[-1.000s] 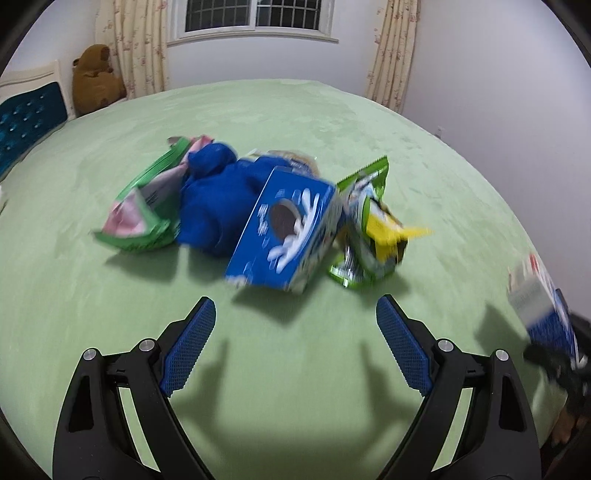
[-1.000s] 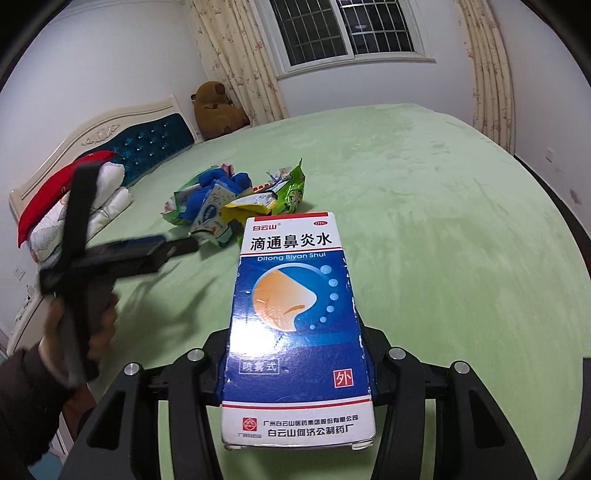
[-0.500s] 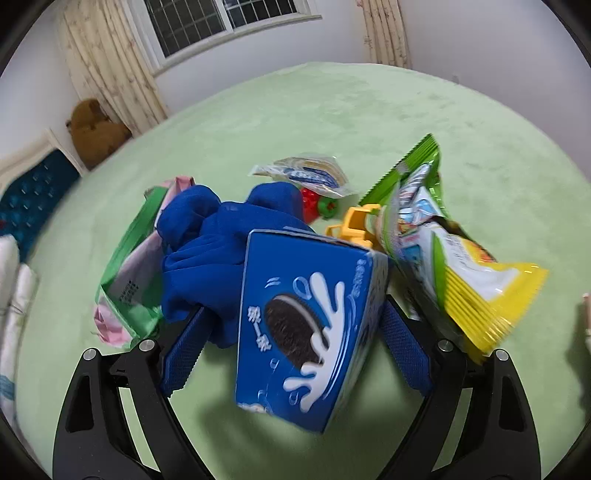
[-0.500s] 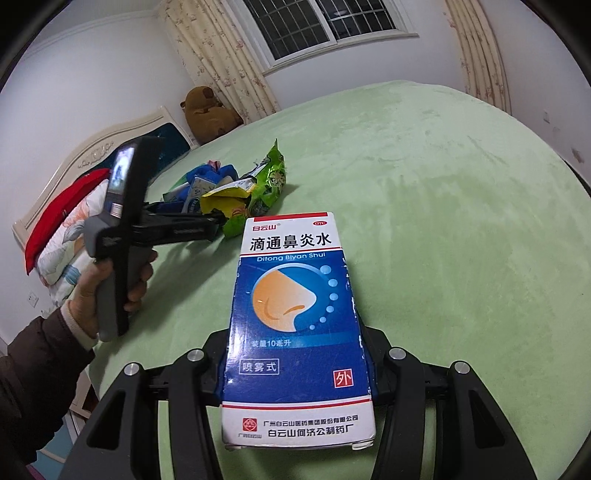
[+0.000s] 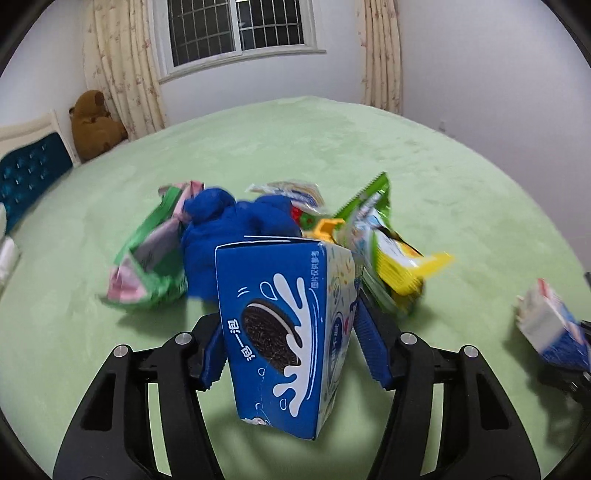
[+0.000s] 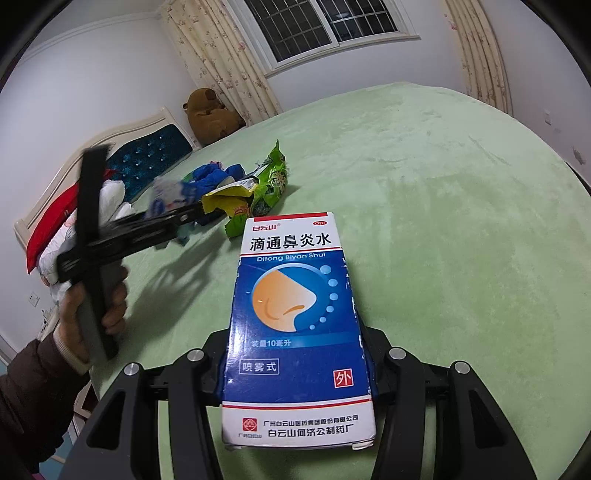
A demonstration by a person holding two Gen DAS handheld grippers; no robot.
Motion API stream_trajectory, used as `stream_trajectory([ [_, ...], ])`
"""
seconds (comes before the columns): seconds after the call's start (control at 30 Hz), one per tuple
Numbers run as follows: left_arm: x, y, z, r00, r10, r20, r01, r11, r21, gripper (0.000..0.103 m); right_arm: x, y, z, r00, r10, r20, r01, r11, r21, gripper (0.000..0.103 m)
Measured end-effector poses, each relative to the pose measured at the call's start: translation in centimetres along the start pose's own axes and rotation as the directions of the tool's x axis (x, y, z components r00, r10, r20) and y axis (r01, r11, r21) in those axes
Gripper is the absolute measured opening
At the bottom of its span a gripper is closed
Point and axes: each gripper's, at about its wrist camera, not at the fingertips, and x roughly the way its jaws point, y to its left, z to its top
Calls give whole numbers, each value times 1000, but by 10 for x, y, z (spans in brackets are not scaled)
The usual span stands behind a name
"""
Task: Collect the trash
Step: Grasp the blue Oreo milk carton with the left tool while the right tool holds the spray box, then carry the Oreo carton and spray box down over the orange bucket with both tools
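Closing L gripper (image 5: 288, 347) on cookie box (image 5: 284, 332) | R gripper (image 6: 295, 365) clamps medicine box (image 6: 299, 332)

I am seeing a brown teddy bear (image 5: 96, 124) sitting beside floral curtains (image 5: 122, 66). A barred window (image 5: 236, 29) is showing darkness behind.

Pink-green wrapper (image 5: 147, 266) motion-blurred; medicine box (image 5: 550, 332) blurred, edge-cut
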Motion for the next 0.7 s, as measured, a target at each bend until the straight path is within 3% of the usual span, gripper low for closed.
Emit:
stream_trajectory([
  [0.3,-58,2,-46,997,-78,11,79,987,-143,59,-17,7,-3,1000,-6,15,6,1000,-14,51],
  [0.7,-135,-43,-106,990,-138,0,136,977,-164,59,-73,32,-32,1000,-15,26,17,998,-66,51],
])
